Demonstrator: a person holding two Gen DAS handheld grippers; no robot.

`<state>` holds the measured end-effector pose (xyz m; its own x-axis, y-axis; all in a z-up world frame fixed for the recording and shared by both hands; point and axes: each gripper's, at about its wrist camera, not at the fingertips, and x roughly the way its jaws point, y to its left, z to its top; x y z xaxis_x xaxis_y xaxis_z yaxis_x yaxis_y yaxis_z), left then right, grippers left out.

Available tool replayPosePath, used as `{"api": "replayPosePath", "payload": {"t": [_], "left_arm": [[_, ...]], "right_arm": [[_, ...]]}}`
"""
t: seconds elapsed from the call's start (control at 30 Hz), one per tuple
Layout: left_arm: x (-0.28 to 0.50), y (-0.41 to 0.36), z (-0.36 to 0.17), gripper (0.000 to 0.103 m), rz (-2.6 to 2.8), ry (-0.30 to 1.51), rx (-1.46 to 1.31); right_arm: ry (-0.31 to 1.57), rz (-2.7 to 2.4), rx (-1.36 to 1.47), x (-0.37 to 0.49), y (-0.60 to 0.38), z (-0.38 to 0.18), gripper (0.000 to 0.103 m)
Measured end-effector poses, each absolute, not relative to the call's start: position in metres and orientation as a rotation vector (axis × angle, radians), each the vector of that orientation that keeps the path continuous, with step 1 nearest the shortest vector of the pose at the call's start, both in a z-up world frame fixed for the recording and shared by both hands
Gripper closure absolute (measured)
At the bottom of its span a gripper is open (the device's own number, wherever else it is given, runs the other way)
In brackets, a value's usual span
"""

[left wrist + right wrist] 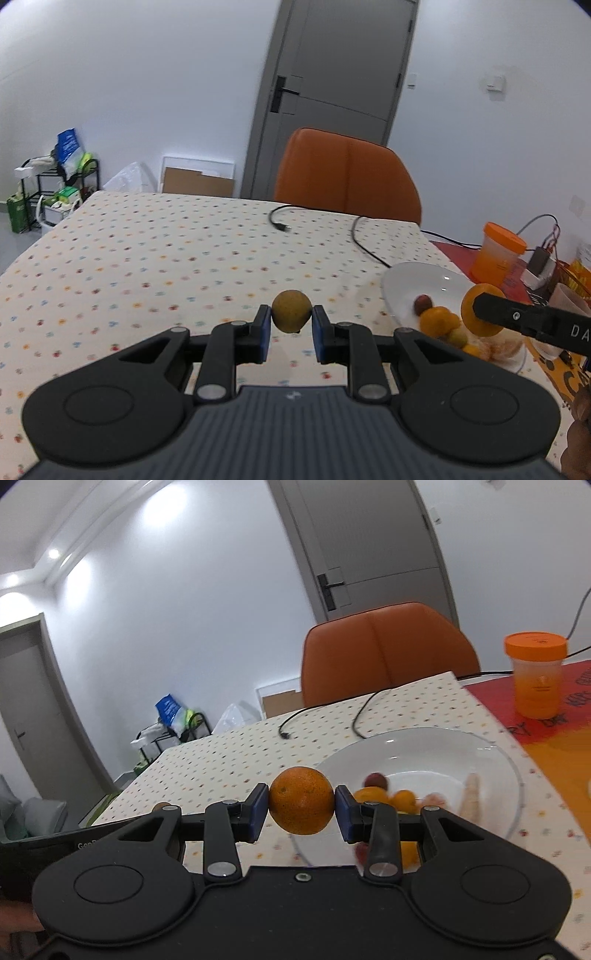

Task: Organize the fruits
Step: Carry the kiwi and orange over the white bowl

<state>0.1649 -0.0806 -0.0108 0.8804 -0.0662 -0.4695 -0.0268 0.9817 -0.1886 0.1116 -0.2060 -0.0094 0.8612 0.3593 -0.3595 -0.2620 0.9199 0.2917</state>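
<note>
The left gripper [291, 334] clamped a small yellow-green fruit [291, 311] above the open tablecloth [147, 258]. The right gripper [301, 812] clamped an orange [301, 800] at the near rim of the white bowl [495, 753], which held more fruit.

We see matt black plastic on the left gripper [291, 326] and the right gripper [301, 810], with dull silver metal pivot pins and smooth blue pads [258, 812]. The ribbed grey panel [291, 424] on the left gripper body looks rubbery. The orange [301, 800] has a finely pitted, slightly shiny peel; the small yellow-brown fruit [291, 311] has a dull, faintly rough skin. The white bowl [461, 746] is smooth and glossy, like glazed ceramic. The tablecloth [147, 258] is matt printed cloth. The chair [388, 653] is covered in smooth orange leather-like upholstery. The cup [536, 675] is translucent plastic with an opaque orange lid.
</note>
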Motion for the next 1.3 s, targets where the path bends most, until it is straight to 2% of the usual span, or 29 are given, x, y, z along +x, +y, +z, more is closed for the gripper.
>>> {"api": "replayPosePath", "payload": {"t": [0.83,1.13,1.3], "left_arm": [[0.199,-0.165,-0.013,0.081,-0.170,0.519,-0.093],[0.214,-0.183,-0.018,0.081,-0.198,0.540,-0.081],[0.215,-0.182,-0.017,0.078,-0.183,0.533,-0.072]], "right_arm": [[0.376,0.137,0.293,0.117,-0.299,-0.021,0.066],[0.382,0.145,0.295,0.128,-0.301,-0.022,0.066],[0.380,0.161,0.284,0.137,-0.294,-0.020,0.066]]}}
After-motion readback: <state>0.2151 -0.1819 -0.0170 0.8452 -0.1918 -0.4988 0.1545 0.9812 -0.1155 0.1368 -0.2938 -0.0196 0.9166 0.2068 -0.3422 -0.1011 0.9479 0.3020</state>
